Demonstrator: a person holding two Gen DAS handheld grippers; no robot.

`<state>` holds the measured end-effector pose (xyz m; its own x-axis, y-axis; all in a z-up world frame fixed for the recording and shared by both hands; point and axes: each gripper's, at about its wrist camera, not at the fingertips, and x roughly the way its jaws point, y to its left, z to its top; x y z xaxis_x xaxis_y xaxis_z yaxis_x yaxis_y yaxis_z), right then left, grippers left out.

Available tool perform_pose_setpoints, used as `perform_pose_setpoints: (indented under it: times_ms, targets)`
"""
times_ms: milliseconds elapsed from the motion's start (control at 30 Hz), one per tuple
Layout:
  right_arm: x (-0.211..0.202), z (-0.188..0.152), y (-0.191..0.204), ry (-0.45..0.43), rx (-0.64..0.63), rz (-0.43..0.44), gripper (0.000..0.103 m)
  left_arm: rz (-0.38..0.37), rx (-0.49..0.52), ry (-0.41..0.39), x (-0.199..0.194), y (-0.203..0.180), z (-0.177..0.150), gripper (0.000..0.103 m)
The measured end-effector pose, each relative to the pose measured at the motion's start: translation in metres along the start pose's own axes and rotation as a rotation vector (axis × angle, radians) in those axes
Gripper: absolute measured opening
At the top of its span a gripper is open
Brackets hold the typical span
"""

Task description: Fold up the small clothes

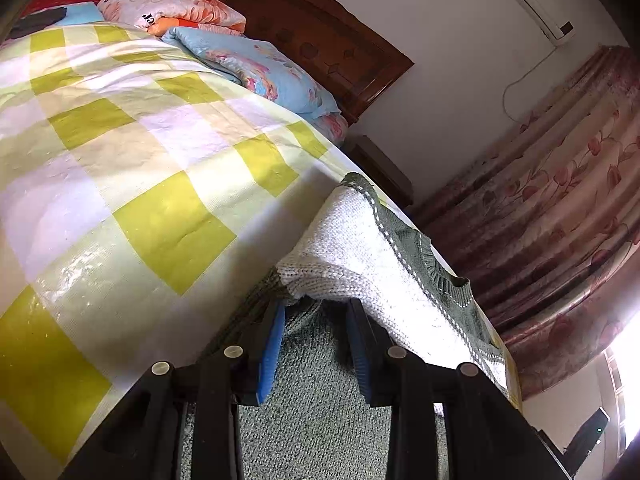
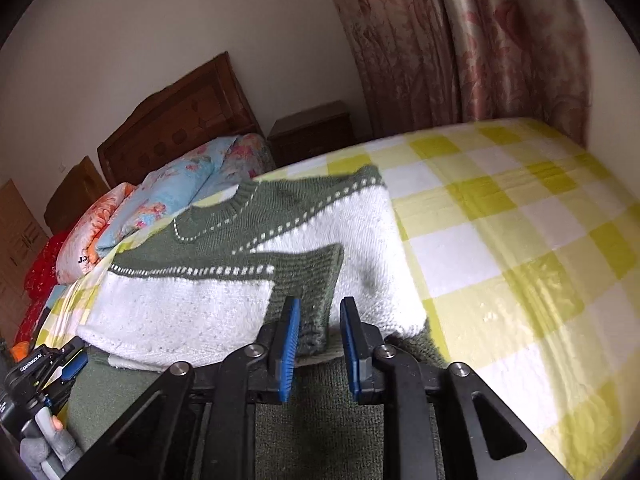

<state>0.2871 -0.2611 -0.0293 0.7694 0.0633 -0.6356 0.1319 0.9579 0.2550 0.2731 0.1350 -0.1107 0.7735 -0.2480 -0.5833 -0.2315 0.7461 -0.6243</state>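
at centre frame, both views: a green and white knitted sweater (image 2: 248, 264) lies on the yellow checked bedcover (image 2: 500, 216), sleeves already turned in over the body.
sweater position: lower centre of the right wrist view, neckline toward upper left; lower right of the left wrist view (image 1: 372, 248).
right gripper (image 2: 318, 344): jaws parted, nothing held; a green folded sleeve end sits between the blue pads (image 2: 289, 344), not visibly pinched.
left gripper (image 1: 316, 344): jaws parted, green knit lying between and under the pads, white fold edge touching the tips; no grip seen.
long axis: hem to neckline, running away from both grippers toward the headboard (image 2: 176, 120).
key relation: the hem edge lies directly ahead of each gripper, one at each side.
judgement: next move likely calls for both to close on the near edge and carry it toward the neckline.
risk: loose sleeve may slip out of the fold.
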Motion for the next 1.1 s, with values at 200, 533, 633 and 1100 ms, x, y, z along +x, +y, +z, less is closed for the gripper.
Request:
perform_pose_setpoints:
  times_ms: [200,533,633,1100]
  targets:
    - [-0.008,0.005,0.053,-0.019,-0.256,0.068,0.103,-0.001,-0.001,-0.001,-0.001,-0.001,0.000,0.032]
    - [0.029,-0.013,0.024,0.108,-0.186,0.079,0.103,-0.090,0.002,-0.379,-0.079,-0.013,0.007,0.033]
    - [0.027,-0.016,0.030,0.108,-0.216,0.078,0.103,-0.204,0.067,-0.204,-0.045,-0.047,0.039,0.037]
    - [0.025,-0.013,0.033,0.108,-0.202,0.127,0.103,0.150,0.176,0.208,0.160,-0.096,0.090,0.003]
